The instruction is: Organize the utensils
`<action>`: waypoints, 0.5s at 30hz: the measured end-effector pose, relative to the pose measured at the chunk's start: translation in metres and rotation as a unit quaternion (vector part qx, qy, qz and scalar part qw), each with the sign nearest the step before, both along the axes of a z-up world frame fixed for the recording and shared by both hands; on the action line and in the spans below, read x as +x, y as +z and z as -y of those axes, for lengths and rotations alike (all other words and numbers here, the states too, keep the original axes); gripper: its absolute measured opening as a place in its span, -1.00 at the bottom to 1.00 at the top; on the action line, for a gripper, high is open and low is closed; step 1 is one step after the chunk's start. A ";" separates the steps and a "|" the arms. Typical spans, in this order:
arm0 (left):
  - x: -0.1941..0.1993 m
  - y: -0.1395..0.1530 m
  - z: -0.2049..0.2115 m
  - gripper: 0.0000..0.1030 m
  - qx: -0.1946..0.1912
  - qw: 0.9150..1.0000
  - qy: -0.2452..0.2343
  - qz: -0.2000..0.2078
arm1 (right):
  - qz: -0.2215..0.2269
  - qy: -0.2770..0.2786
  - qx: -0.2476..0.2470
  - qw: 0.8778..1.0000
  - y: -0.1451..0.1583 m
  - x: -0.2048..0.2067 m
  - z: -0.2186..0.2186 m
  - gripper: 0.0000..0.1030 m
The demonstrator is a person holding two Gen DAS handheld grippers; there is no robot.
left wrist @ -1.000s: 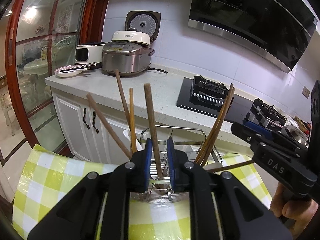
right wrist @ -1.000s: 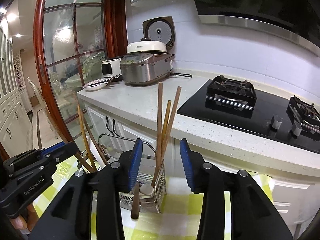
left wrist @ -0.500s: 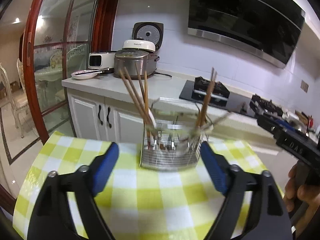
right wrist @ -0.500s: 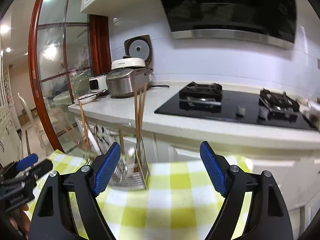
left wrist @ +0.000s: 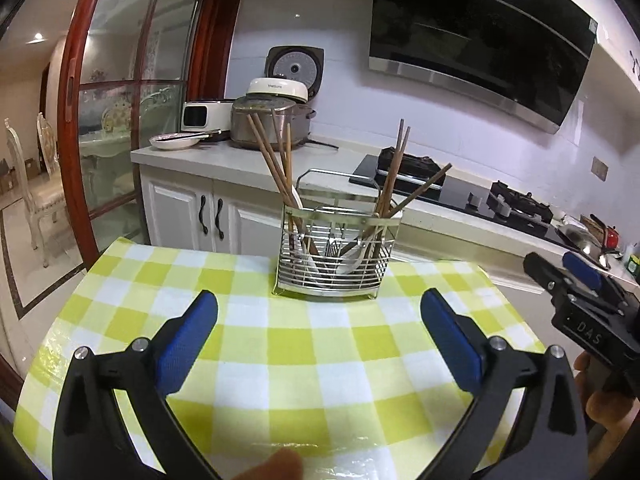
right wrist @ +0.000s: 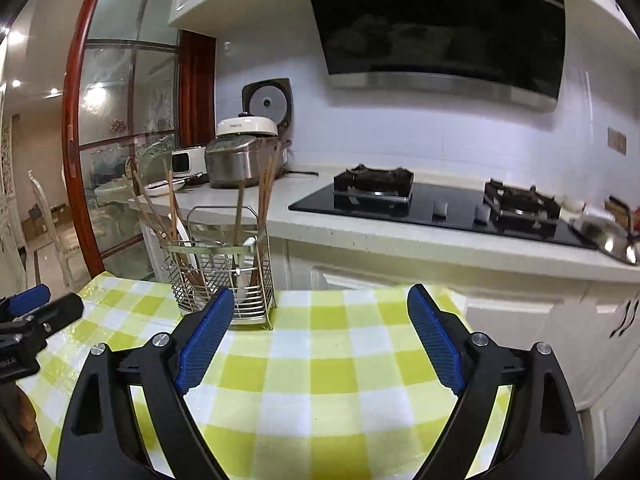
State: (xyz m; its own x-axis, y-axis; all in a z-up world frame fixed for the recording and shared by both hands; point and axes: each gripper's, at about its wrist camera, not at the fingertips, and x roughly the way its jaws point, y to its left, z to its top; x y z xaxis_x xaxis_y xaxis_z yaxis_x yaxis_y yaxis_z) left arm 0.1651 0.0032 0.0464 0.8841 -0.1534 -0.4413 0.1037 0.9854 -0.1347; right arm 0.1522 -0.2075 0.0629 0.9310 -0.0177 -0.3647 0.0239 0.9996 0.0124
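Kitchen w/ yellow-check tablecloth (left wrist: 288,344) in front of white counter (right wrist: 360,236). Wire utensil caddy (left wrist: 334,260) is standing upright at cloth's far edge, holding chopsticks (left wrist: 276,164) and white spoons. Left gripper (left wrist: 319,330) is sitting back from caddy, jaws opening, nothing between. Right gripper (right wrist: 320,330) is hovering to caddy's right, jaws opening, also empty.

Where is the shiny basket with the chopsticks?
The basket stands on the checked tablecloth at its far edge, before the white cabinets; it is centred in the left wrist view and left of centre in the right.
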 end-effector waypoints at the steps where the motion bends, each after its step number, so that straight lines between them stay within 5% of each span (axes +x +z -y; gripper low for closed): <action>1: -0.001 -0.001 0.001 0.91 0.004 1.000 0.004 -0.001 | 0.001 0.002 0.000 1.000 0.000 -0.001 -0.001 0.63; 5: -0.002 -0.002 0.004 0.91 0.029 0.999 0.037 0.003 | -0.006 0.004 -0.002 1.000 -0.003 0.002 -0.002 0.63; 15: 0.007 -0.007 0.002 0.91 0.027 0.999 0.030 -0.004 | -0.036 0.019 0.014 0.999 -0.014 0.011 0.001 0.63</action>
State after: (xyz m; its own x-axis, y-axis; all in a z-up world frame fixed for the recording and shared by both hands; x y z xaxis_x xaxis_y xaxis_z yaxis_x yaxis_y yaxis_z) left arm 0.1725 0.0008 0.0395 0.8872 -0.0755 -0.4552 0.0424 0.9957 -0.0824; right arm 0.1633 -0.2083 0.0490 0.9022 0.0278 -0.4305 -0.0117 0.9991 0.0400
